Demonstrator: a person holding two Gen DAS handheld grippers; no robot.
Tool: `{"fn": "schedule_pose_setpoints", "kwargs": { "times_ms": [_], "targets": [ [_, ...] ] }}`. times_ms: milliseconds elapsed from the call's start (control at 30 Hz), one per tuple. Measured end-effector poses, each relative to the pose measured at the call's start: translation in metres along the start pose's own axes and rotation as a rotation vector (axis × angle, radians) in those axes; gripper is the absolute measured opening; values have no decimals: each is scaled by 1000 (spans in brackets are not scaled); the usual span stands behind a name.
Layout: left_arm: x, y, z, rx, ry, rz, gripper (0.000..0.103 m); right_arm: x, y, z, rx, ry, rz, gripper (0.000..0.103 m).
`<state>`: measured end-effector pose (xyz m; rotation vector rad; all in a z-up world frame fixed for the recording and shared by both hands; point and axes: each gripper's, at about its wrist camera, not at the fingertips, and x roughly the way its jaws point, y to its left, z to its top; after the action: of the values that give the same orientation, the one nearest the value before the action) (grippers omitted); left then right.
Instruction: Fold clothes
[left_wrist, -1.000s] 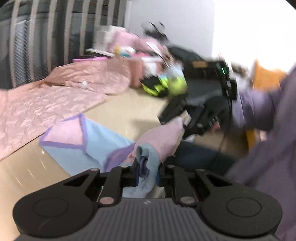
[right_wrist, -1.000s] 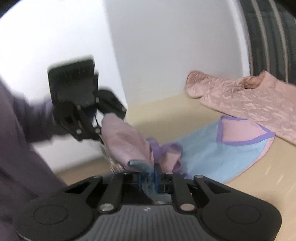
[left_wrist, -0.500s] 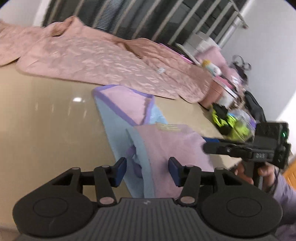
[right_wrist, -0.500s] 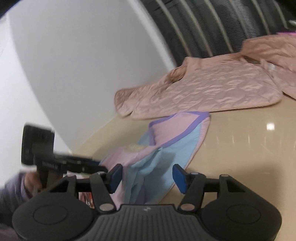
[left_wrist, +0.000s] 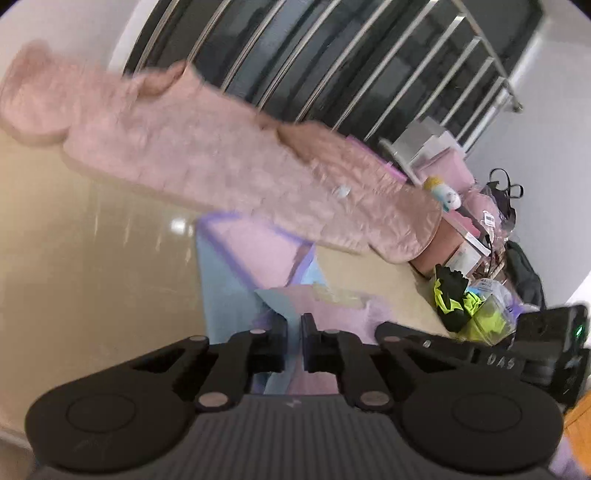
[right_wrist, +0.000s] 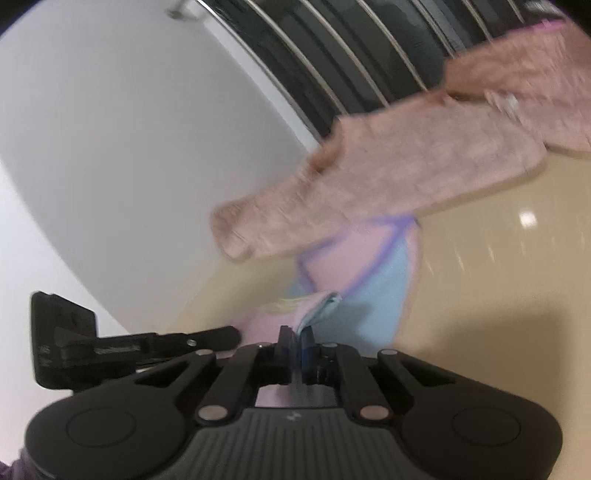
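A light blue and pink garment with purple trim (left_wrist: 236, 273) lies folded on the glossy beige table (left_wrist: 92, 251); it also shows in the right wrist view (right_wrist: 369, 295). My left gripper (left_wrist: 294, 332) is shut on the garment's near edge. My right gripper (right_wrist: 295, 343) is shut on the same near edge further right. Each gripper shows in the other's view: the right gripper (left_wrist: 498, 354) to the right, the left gripper (right_wrist: 110, 347) to the left. Both frames are blurred by motion.
A pink quilted garment (left_wrist: 229, 162) lies across the table's far side, against a dark barred window (left_wrist: 332, 62). Clutter with boxes, bags and a neon yellow item (left_wrist: 465, 299) sits at the table's right end. A white wall (right_wrist: 110, 147) is on the left.
Both grippers were shut on a lifted fold a second ago, opened above the laid garment half a second ago, and are now shut again on its near edge, lower and closer.
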<state>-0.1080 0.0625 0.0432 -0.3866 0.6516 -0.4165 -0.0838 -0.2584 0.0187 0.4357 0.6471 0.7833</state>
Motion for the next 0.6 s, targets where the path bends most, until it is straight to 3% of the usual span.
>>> {"fn": "schedule_pose_setpoints", "kwargs": {
  "times_ms": [100,133,267,433,500,600],
  "targets": [
    [13,-4,-2,36,35,59,8,9,-6,6,-8,15,-69,5],
    [19,-3,-4,32,58,85,12,17,-10,5,-17,36,-123,11],
    [14,-8,-9,61,15,171,39,19,0,-5,-139,16,-307,14],
    [6,-15,1,13,-63,140,43,2,32,-3,-274,-93,-280,14],
    [19,-25,1,24,-38,124,42,10,37,-1,-278,-85,-245,14],
    [43,-26,-7,18,30,169,36,25,38,-3,-269,-49,-233,12]
  ]
}}
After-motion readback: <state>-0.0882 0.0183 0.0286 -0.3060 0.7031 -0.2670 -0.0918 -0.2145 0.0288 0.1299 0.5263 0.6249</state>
